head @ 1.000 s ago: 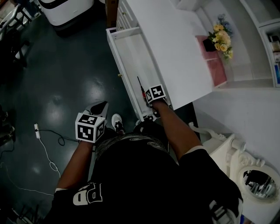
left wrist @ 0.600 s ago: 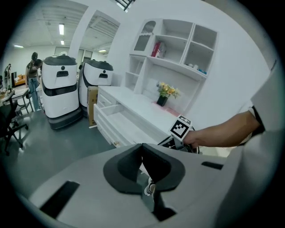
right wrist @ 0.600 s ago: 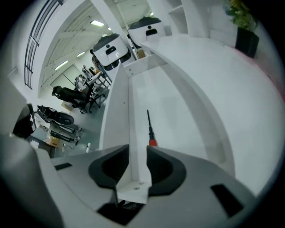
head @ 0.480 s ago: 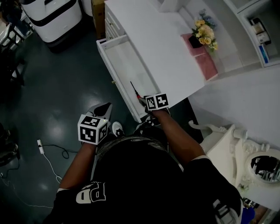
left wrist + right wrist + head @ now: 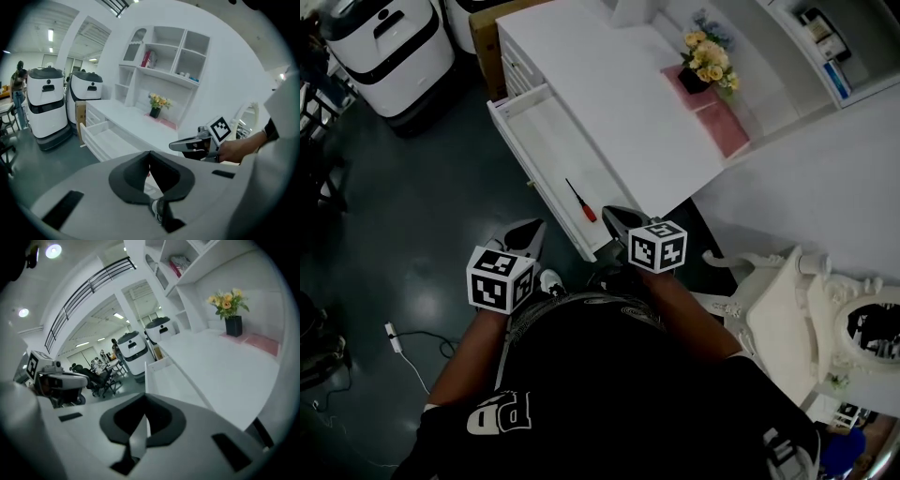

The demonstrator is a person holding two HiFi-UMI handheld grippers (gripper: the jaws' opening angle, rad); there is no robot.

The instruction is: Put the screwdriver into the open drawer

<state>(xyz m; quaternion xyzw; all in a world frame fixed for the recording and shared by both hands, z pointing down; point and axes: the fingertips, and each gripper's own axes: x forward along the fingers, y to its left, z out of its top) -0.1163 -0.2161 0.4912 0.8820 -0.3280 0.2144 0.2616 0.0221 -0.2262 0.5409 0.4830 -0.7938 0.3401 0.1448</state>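
"Where is the screwdriver (image 5: pixel 581 201)?"

"In the drawer (image 5: pixel 548 141), near its front. The right gripper (image 5: pixel 612 216) beside that end has just clenched, empty. The left gripper (image 5: pixel 532 230) is clenched too."

"Around?"

"Flowers (image 5: pixel 705 54) beyond the drawer. The shirt (image 5: pixel 609 375) reads 'PD'."

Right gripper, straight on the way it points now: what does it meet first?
Probably the floor of the open drawer, ahead of the right gripper, whose jaws have just closed empty; depth is unclear.
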